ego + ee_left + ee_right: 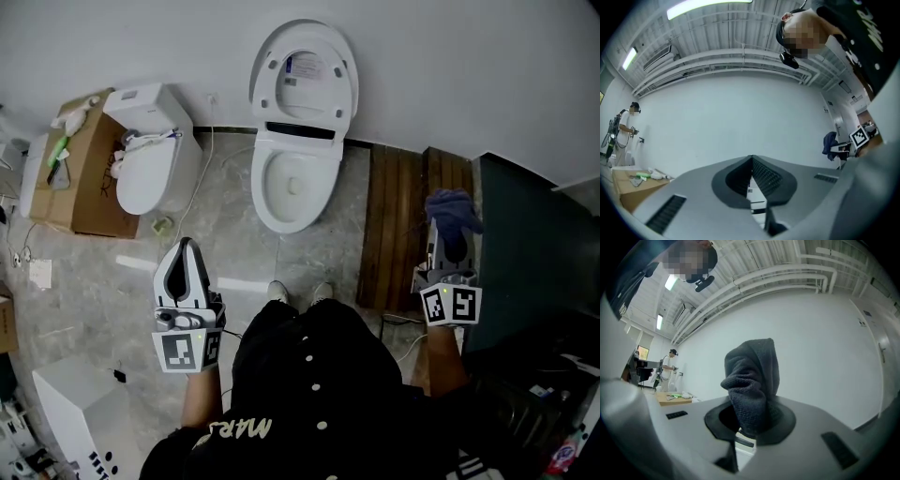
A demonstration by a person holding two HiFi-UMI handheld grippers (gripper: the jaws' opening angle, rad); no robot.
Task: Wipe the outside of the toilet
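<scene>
- White ceramic toilet (295, 183) stood against the wall, lid raised, its long axis running straight away from the person.
- Right gripper (750, 423) was clamped on a dark blue-grey folded cloth (752, 380), over brown wooden slats (394, 225), well right of the bowl.
- Left gripper (751, 161) had its jaws together, empty, and sat somewhat nearer the bowl.
- Judgement: the cloth needed to go left and forward to the bowl's outer wall.
</scene>
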